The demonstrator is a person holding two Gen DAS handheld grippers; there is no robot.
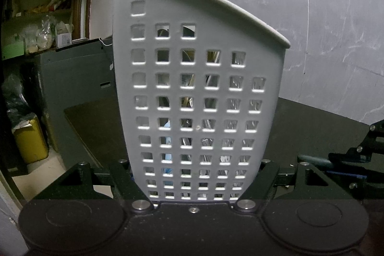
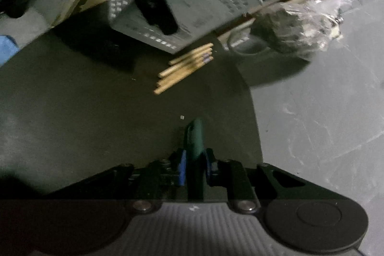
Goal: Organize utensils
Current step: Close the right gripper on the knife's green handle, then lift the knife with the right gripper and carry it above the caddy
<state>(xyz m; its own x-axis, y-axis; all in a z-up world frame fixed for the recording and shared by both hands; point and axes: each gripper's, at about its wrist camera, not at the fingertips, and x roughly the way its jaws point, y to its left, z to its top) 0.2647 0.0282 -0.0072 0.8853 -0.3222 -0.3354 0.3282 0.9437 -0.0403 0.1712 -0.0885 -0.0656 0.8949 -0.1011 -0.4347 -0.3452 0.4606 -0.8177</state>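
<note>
Left gripper [image 1: 194,184] clamped the white caddy; right gripper [image 2: 194,167] pinched a green-handled utensil.

The perforated utensil caddy [image 1: 196,88] stood upright on the dark mat [image 1: 96,121], squeezed at its base by the left jaws, cutlery dimly visible through its holes. The green-handled utensil [image 2: 195,136] sat between the right jaws, its long axis running forward along the fingers, handle end pointing away toward the chopsticks [image 2: 184,66] lying beside the caddy. The shallow pinch could let it swivel or slip; its working end was hidden.
</note>
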